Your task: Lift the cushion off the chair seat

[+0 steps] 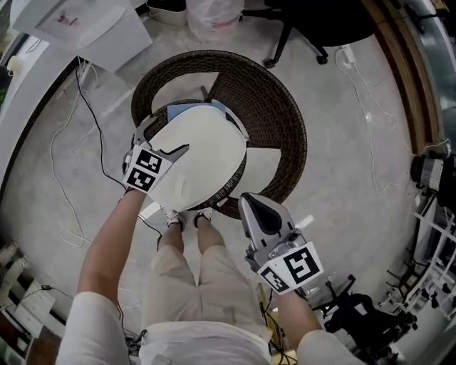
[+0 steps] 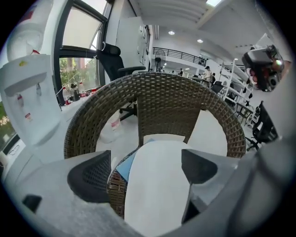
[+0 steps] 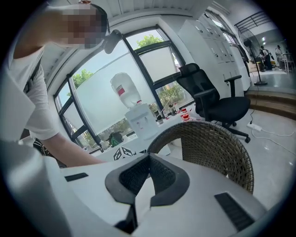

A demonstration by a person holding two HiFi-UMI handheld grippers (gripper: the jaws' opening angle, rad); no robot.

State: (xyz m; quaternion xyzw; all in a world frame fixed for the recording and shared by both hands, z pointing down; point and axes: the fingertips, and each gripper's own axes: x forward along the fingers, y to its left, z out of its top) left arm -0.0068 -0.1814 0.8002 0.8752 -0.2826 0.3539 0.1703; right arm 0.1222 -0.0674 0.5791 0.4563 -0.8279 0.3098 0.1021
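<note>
Cushion (image 1: 206, 153) sits on the chair (image 1: 274, 107) seat, unlifted, we judge. Our left gripper (image 2: 144, 170) straddles its edge, jaws apart. Our right gripper (image 3: 148, 178), clenched on nothing, waits before the chair.

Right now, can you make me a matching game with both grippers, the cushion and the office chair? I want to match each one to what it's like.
Things:
1 left gripper
2 right gripper
3 cushion
4 office chair

Descriptions:
A black, beyond the wicker chair
B jaws together, nothing between them
C white, over the wicker seat
D jaws apart, cushion between them

Pairs: 1-D, 2-B, 3-C, 4-A.
</note>
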